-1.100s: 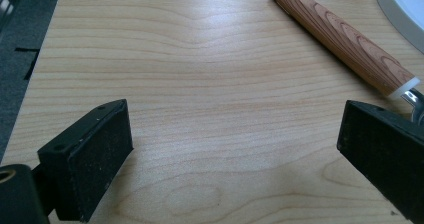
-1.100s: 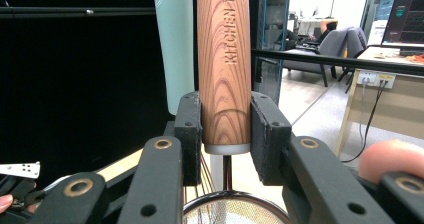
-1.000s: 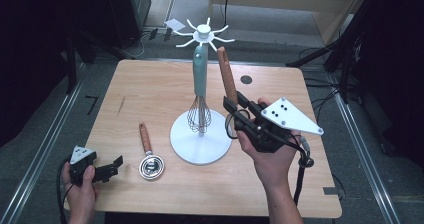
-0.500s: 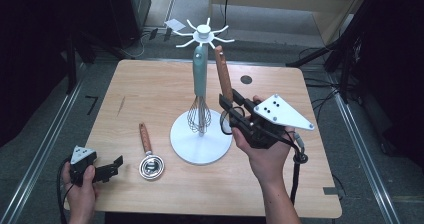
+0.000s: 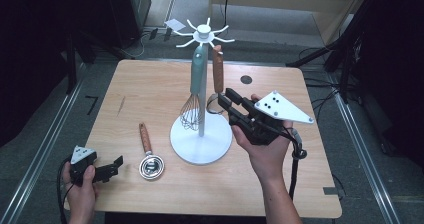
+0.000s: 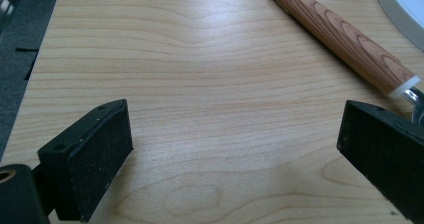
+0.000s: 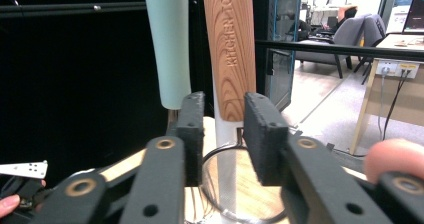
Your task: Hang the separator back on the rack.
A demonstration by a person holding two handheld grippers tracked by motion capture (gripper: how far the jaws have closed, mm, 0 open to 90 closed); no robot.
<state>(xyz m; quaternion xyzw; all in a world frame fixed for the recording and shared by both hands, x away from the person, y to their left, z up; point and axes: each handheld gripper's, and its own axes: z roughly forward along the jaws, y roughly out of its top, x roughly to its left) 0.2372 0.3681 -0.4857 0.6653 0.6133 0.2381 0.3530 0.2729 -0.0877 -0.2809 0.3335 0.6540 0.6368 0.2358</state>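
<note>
**High view.** The right gripper (image 5: 223, 98) is over the right half of the table (image 5: 150, 84), with its jaws pointing left towards the white stand (image 5: 201, 144) in the middle. The wooden-handled tool (image 5: 218, 69) is upright just right of the stand's post. The top of its handle is among the hooks (image 5: 203, 31) and its wire head is at the bottom. Its long axis runs straight up and down, crosswise to the roughly level jaws, which meet it at the lower end of the handle. A whisk (image 5: 192, 111) already hangs on the left side of the post, so any lift or shift has to stay on the right. The left gripper (image 5: 116, 165) rests at the near left corner, well apart from the stand, so the right hand is much the nearer. A small strainer (image 5: 149, 156) lies flat between the left gripper and the stand's base.

**Left gripper view.** The left gripper (image 6: 235, 139) has its jaws wide apart with nothing between them, low over bare table (image 6: 200, 84). The strainer's handle (image 6: 345, 39) lies ahead on the right, slanting away from the right pad.

**Right gripper view.** The right gripper (image 7: 222, 129) has narrow jaws that have just been closing. The bottom end of the tool's handle (image 7: 230, 49) sits between the pads and rises straight up out of the gap. It looks clamped there, though the contact itself is hard to make out. The whisk's pale green handle (image 7: 167, 44) hangs just to its left. Whether the top of the handle is seated on a hook cannot be told.
</note>
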